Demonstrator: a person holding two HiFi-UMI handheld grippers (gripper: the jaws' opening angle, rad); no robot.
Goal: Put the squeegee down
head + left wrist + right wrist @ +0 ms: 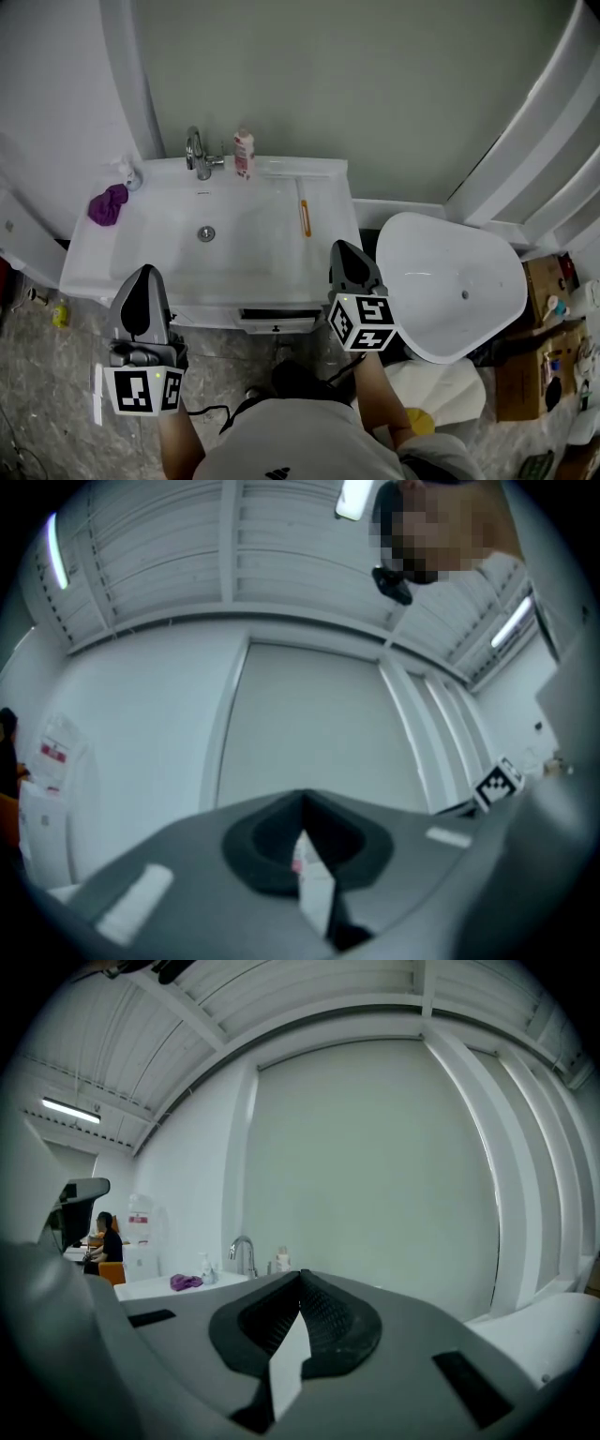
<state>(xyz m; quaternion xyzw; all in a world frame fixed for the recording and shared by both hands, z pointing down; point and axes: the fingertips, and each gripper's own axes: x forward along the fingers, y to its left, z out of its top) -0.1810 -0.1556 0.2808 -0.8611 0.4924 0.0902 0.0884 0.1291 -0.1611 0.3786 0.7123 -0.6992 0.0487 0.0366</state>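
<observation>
ok so both tongs are closed up tight with nothing in them; the left gripper (145, 274) has its jaws pressed together in its own view (302, 801), and it's the same for the right gripper (343, 247), pads meeting and empty (302, 1277); both sit at the front edge of the white counter (89, 267), left one at the front left corner, right one by the front right corner.

pretty sure the squeegee (303, 217) is that slim orange thing lying flat along the counter's right edge, lengthwise front to back; it's a bit ahead of the right gripper and not touching it; too small to make out the blade.

other stuff: tap (197, 155) at the back edge; white bottle (244, 153) just right of it; purple cloth (108, 204) bunched at the back left corner; drain (206, 232) mid basin; big white rounded tub (450, 281) off the counter's right side; cardboard boxes (544, 286) beyond that.
</observation>
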